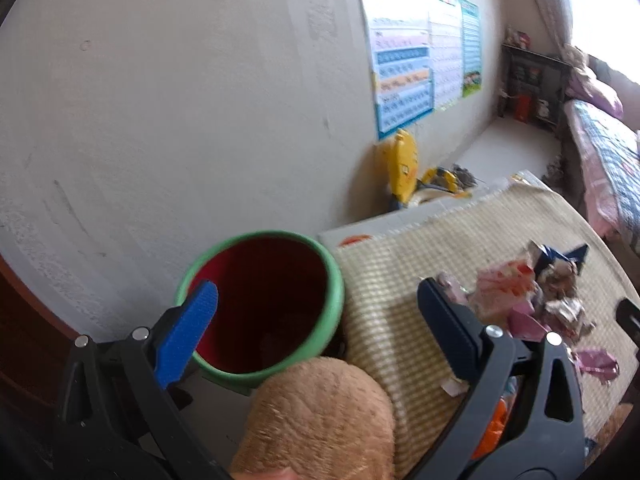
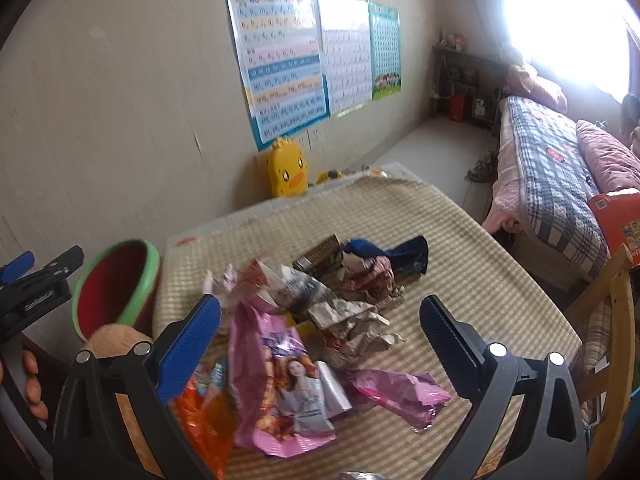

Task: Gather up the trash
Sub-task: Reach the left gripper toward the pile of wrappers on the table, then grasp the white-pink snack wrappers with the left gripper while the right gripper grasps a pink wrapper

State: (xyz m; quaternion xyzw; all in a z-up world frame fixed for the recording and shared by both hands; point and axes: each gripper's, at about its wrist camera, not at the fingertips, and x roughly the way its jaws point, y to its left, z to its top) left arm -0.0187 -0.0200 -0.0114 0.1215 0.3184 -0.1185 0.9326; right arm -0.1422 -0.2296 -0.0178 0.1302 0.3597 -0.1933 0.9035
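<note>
Right wrist view: the right gripper (image 2: 320,328), fingers spread wide and empty, hangs over the pink snack wrapper (image 2: 276,380) lying lengthwise toward the camera on the checked mat (image 2: 460,248). Left gripper (image 1: 316,316) gapes too, beside the green-rimmed bin (image 1: 260,304).

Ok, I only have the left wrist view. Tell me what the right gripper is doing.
Observer: The right gripper is open and empty, hovering over the wrapper pile on the table.
Operator: Name the wrapper nearest to it.
Observer: A pink wrapper printed with a woman's picture, lying between its fingers, nearer the left one.
Operator: Say what stands off the table's right side.
Observer: A wooden chair, close to the table edge.
</note>
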